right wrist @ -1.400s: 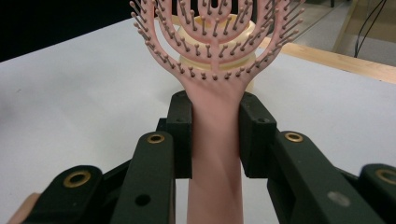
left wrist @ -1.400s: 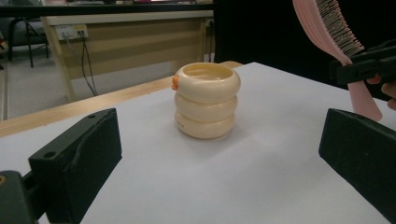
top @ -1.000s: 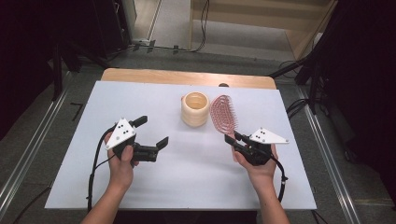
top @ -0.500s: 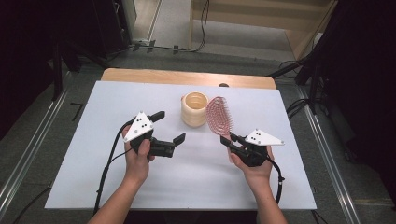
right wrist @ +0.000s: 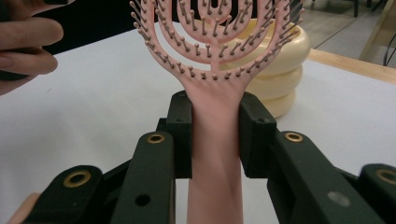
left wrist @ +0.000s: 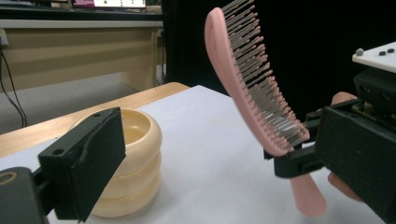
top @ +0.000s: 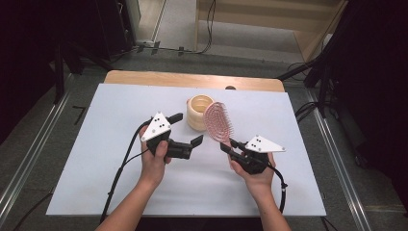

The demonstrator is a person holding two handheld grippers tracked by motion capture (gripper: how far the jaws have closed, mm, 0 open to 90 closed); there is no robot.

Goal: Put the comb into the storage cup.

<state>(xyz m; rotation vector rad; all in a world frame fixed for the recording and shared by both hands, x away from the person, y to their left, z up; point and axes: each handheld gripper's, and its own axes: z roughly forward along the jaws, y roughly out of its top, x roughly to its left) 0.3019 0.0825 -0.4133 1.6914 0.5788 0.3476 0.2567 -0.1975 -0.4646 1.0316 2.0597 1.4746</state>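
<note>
My right gripper (top: 233, 147) is shut on the handle of a pink vented hairbrush (top: 219, 121), which it holds tilted up above the white table. In the right gripper view both pads clamp the brush (right wrist: 215, 46) handle, bristles facing the camera. A cream ridged cup (top: 198, 111) stands just behind the brush head, apart from it. My left gripper (top: 186, 130) is open with nothing between its jaws, left of the brush and in front of the cup. In the left gripper view one of its fingers (left wrist: 86, 161) stands before the cup (left wrist: 133, 158), with the brush (left wrist: 252, 88) at the right.
The white table top (top: 96, 144) has a wooden strip (top: 144, 79) along its far edge. Black cables trail from both grippers toward the near edge. Metal rails run along the floor on both sides. Fingers of the other hand (right wrist: 25, 44) show at the upper left of the right gripper view.
My left gripper has moved right, toward the cup and brush. The right gripper with the brush has shifted only slightly left.
</note>
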